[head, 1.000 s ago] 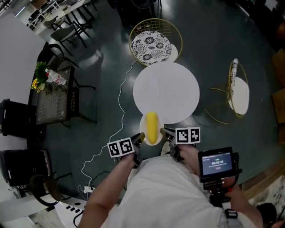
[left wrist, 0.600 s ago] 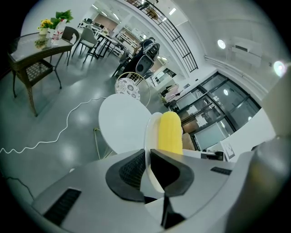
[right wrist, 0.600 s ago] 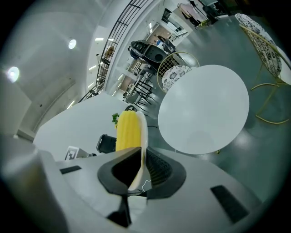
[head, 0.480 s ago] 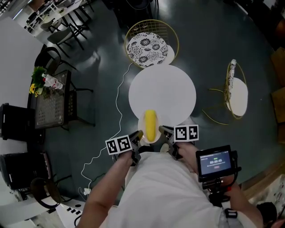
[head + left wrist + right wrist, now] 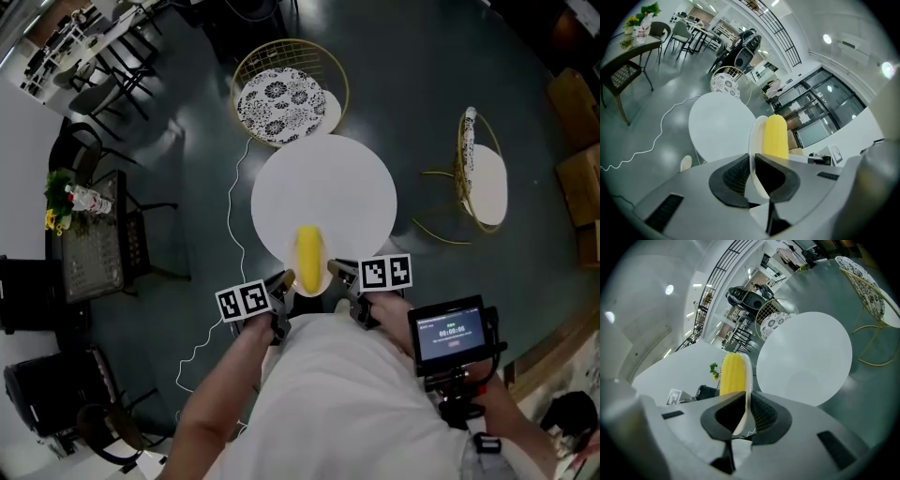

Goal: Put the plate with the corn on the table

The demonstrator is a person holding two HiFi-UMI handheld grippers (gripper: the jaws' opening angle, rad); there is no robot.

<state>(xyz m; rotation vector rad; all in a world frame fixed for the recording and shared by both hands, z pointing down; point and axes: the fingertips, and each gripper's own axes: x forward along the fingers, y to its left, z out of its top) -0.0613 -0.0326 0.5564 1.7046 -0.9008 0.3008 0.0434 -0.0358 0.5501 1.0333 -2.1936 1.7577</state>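
Note:
A small white plate point(image 5: 293, 284) carries a yellow corn cob point(image 5: 308, 254); it hangs at the near edge of the round white table point(image 5: 323, 197), partly over the top. My left gripper point(image 5: 283, 286) is shut on the plate's left rim, my right gripper point(image 5: 339, 276) on its right rim. In the left gripper view the plate point(image 5: 754, 140) stands edge-on between the jaws with the corn point(image 5: 775, 137) beyond, and the table point(image 5: 719, 126) lies ahead. The right gripper view shows the plate point(image 5: 747, 378), corn point(image 5: 731, 375) and table point(image 5: 804, 363) likewise.
A gold wire chair with a patterned cushion point(image 5: 278, 97) stands beyond the table, another gold chair point(image 5: 483, 173) to its right. A dark side table with flowers point(image 5: 89, 239) is at the left. A white cable point(image 5: 225, 244) snakes over the dark floor. A handheld screen point(image 5: 450, 336) sits at the right.
Both grippers have carried the plate with the corn forward; it now overlaps the table's near edge instead of hanging just short of it.

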